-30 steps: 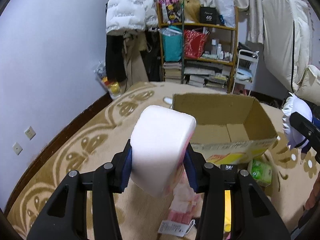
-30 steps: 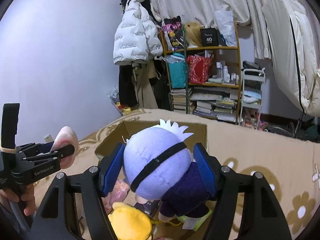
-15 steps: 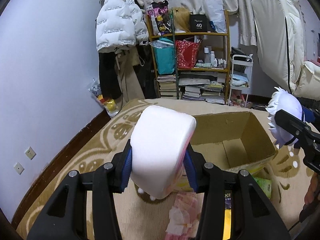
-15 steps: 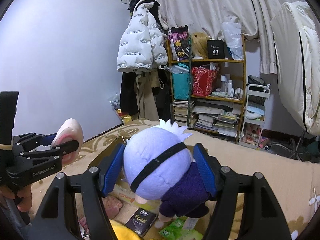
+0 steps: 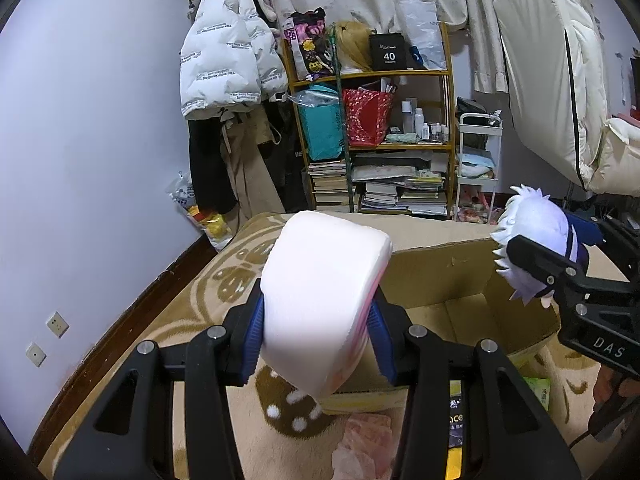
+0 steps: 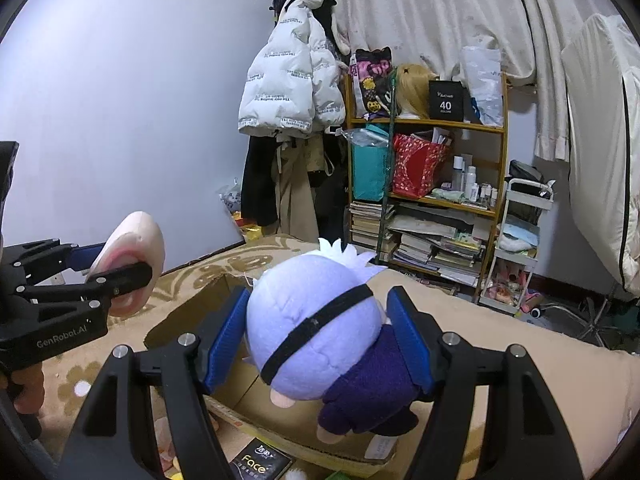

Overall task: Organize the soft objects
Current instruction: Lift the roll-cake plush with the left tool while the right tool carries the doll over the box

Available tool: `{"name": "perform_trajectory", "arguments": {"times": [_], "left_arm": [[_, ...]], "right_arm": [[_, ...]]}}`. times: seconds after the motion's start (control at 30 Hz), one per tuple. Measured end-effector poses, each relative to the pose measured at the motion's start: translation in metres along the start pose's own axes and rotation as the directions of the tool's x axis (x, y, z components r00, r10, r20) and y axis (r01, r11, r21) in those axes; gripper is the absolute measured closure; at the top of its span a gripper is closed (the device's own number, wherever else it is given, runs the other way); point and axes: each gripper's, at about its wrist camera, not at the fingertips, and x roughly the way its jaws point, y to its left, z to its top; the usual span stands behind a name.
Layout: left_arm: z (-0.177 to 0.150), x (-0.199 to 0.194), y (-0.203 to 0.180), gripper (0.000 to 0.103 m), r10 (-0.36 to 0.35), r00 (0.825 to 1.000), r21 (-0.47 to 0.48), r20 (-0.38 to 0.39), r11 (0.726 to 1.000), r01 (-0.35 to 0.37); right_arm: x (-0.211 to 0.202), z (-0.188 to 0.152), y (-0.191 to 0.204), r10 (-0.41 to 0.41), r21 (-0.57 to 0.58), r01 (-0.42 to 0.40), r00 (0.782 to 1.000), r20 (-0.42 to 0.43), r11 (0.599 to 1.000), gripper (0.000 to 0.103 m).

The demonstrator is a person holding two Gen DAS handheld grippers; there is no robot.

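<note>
My left gripper [image 5: 318, 332] is shut on a pale pink soft cushion [image 5: 324, 300] and holds it in the air at the near left rim of an open cardboard box [image 5: 460, 276]. The cushion also shows in the right wrist view [image 6: 134, 260]. My right gripper [image 6: 316, 344] is shut on a plush doll [image 6: 320, 340] with a lavender head, black blindfold and dark purple body, held above the box [image 6: 192, 320]. The doll also shows in the left wrist view [image 5: 532, 240], at the box's right side.
A patterned beige carpet [image 5: 168, 320] covers the floor. Small packets [image 5: 456, 424] and a pink soft item [image 5: 364, 440] lie in front of the box. A cluttered shelf [image 5: 376, 140], hanging coats [image 5: 228, 68] and a white trolley [image 5: 478, 168] stand at the back wall.
Both grippers have risen and tilted up with their loads. The box now sits lower in both views, and the doll has come closer to the box's right side.
</note>
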Motion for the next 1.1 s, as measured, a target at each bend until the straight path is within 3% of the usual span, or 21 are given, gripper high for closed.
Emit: {"name": "perform_trajectory", "arguments": {"times": [0.77,1.1], "left_arm": [[-0.017,0.052,-0.020,0.057,-0.057,0.992,0.030,-0.115,0.998,0.061],[-0.021,0.059,-0.021,0.053,-0.068,0.984,0.004,-0.166,0.998,0.070]], "right_arm": [[0.032,-0.022,-0.023,0.059,0.099,-0.056,0.998,-0.031,0.993,0.027],[0.039,-0.028,-0.021,0.080,0.104,-0.074,0.995,-0.061,0.992,0.020]]}}
